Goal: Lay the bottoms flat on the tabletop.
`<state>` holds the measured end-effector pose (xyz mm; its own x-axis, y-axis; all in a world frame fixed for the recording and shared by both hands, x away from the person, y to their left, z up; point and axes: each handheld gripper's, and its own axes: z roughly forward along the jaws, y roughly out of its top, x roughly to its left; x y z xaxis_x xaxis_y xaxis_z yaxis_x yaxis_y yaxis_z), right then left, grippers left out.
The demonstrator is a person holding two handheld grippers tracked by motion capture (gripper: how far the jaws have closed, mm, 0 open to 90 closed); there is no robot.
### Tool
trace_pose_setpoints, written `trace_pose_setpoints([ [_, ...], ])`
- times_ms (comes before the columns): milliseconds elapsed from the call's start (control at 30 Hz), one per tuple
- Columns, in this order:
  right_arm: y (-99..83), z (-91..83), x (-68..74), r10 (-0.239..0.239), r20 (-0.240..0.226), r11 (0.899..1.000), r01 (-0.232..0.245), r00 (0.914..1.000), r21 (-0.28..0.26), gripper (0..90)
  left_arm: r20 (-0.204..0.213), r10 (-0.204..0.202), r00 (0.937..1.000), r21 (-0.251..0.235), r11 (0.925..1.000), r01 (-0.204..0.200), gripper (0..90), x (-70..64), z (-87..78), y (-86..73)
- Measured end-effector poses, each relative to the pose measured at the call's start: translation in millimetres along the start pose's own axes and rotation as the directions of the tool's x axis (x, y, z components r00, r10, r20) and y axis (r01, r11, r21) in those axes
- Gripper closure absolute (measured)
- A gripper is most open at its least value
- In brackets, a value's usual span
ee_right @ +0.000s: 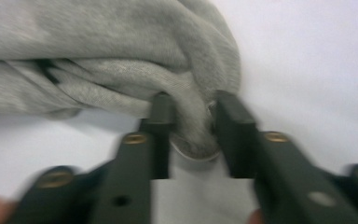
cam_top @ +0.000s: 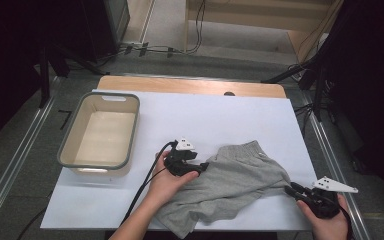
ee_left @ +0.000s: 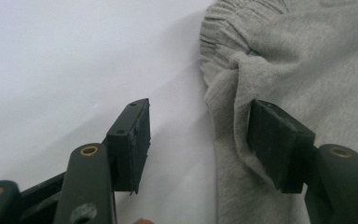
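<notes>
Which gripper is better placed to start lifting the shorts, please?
Right. The right gripper is shut on a fold of the shorts, while the left gripper is open, one jaw on the cloth's edge, gripping nothing.

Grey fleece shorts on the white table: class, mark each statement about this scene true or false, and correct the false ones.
1. The right gripper pinches a fold of the grey fleece shorts. True.
2. The left gripper is clamped shut on the shorts. False: its jaws stand open, one over the cloth edge, one over the bare white table cover.
3. The shorts lie inside the beige plastic tub. False: they lie on the table cover, to the tub's right.
4. The tub holds nothing. True.
</notes>
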<state>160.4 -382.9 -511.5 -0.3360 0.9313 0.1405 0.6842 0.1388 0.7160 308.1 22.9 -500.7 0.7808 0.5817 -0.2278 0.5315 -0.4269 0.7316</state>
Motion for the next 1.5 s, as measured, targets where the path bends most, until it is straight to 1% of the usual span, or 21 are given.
trace_pose_setpoints([
  [33,2.9,-6.8,3.0,-0.018,-0.015,0.997,0.017,0.9997,-0.069,46.9,0.004,0.01,0.9999,0.0,1.0,-0.01,40.3,0.3,-1.3,0.0],
  [133,13.2,-15.4,6.3,-0.03,-0.033,0.987,0.024,0.999,-0.16,41.4,0.014,0.009,0.9999,-0.009,0.9999,-0.009,41.9,-1.5,0.6,-0.1],
  [233,28.9,-12.2,8.6,-0.044,-0.038,0.981,0.035,0.9983,-0.192,41.3,0.026,0.014,0.9996,-0.002,0.9999,-0.014,43.9,-2.8,3.4,-0.3],
  [367,57.8,10.2,9.1,-0.076,-0.023,0.982,0.071,0.9968,-0.173,42.4,0.041,0.035,0.9985,0.008,0.9993,-0.035,45.2,-8.3,5.5,0.0],
  [433,72.0,25.9,6.1,-0.067,-0.04,0.985,0.06,0.9969,-0.164,42.4,0.048,0.048,0.9977,0.016,0.9987,-0.049,45.3,-12.3,7.2,-0.9],
  [567,92.7,68.0,-1.9,-0.039,-0.077,0.996,0.032,0.9962,-0.085,38.5,0.049,0.057,0.9972,0.019,0.9982,-0.058,46.0,-16.4,8.3,-2.2],
  [700,99.7,93.7,-3.3,-0.04,-0.074,0.999,0.04,0.9965,-0.011,37.3,0.057,0.061,0.9965,0.019,0.9979,-0.062,48.4,-17.9,8.3,-4.0],
  [767,100.7,98.1,-2.6,-0.051,-0.071,0.999,0.052,0.9961,0.005,37.4,0.067,0.059,0.996,0.019,0.998,-0.061,54.5,-18.6,8.4,-4.6],
  [800,101.8,105.0,-1.5,-0.062,-0.077,0.997,0.066,0.9951,0.039,38.6,0.116,0.071,0.9907,0.035,0.9965,-0.076,60.4,-20.6,9.3,-5.7],
  [867,101.8,107.7,-1.1,-0.058,-0.081,0.997,0.063,0.995,0.054,39.3,0.128,0.076,0.9888,0.041,0.9958,-0.082,62.1,-22.1,10.3,-6.3],
  [900,100.9,112.5,-1.3,-0.046,-0.084,0.995,0.053,0.9954,0.081,48.1,0.138,0.081,0.9872,0.047,0.995,-0.088,67.3,-23.0,11.0,-6.7],
  [1000,100.6,114.3,0.0,-0.048,-0.076,0.995,0.055,0.9959,0.085,55.5,0.164,0.084,0.9828,0.062,0.9935,-0.095,72.2,-24.7,12.5,-7.4],
  [1033,101.3,114.6,1.0,-0.051,-0.078,0.994,0.058,0.9956,0.088,62.0,0.169,0.093,0.9813,0.063,0.9925,-0.105,76.3,-25.9,12.8,-7.6],
  [1067,103.3,114.0,2.6,-0.072,-0.09,0.991,0.082,0.9933,0.102,72.8,0.159,0.111,0.981,0.067,0.9902,-0.122,84.5,-27.5,12.1,-7.3],
  [1100,104.5,112.8,3.9,-0.079,-0.087,0.991,0.088,0.9931,0.102,75.0,0.138,0.117,0.9835,0.075,0.9889,-0.128,86.6,-28.8,10.6,-6.5],
  [1233,109.0,109.0,5.4,-0.09,-0.072,0.993,0.095,0.9933,0.065,77.1,0.088,0.114,0.9896,0.049,0.9917,-0.119,88.3,-27.9,4.1,-2.7],
  [1333,123.0,99.6,2.3,-0.076,-0.047,0.997,0.075,0.996,-0.019,77.4,-0.008,0.127,0.9919,-0.003,0.992,-0.127,88.5,-22.2,-10.4,8.4],
  [1400,128.1,96.9,1.8,-0.072,-0.046,0.997,0.07,0.9964,-0.043,77.4,-0.071,0.136,0.9882,-0.035,0.9897,-0.139,88.5,-18.1,-20.2,18.8],
  [1433,139.3,92.5,0.5,-0.082,-0.038,0.993,0.079,0.9959,-0.088,77.4,-0.132,0.15,0.9797,-0.06,0.9854,-0.159,88.5,-15.1,-26.2,28.5],
  [1467,139.3,92.5,0.5,-0.082,-0.038,0.993,0.079,0.9959,-0.088,77.4,-0.132,0.15,0.9797,-0.06,0.9854,-0.159,88.5,-15.1,-26.2,28.5],
  [1500,143.1,91.2,-0.5,-0.084,-0.031,0.991,0.081,0.996,-0.104,77.4,-0.171,0.149,0.974,-0.075,0.9836,-0.164,88.5,-12.5,-28.8,35.2],
])
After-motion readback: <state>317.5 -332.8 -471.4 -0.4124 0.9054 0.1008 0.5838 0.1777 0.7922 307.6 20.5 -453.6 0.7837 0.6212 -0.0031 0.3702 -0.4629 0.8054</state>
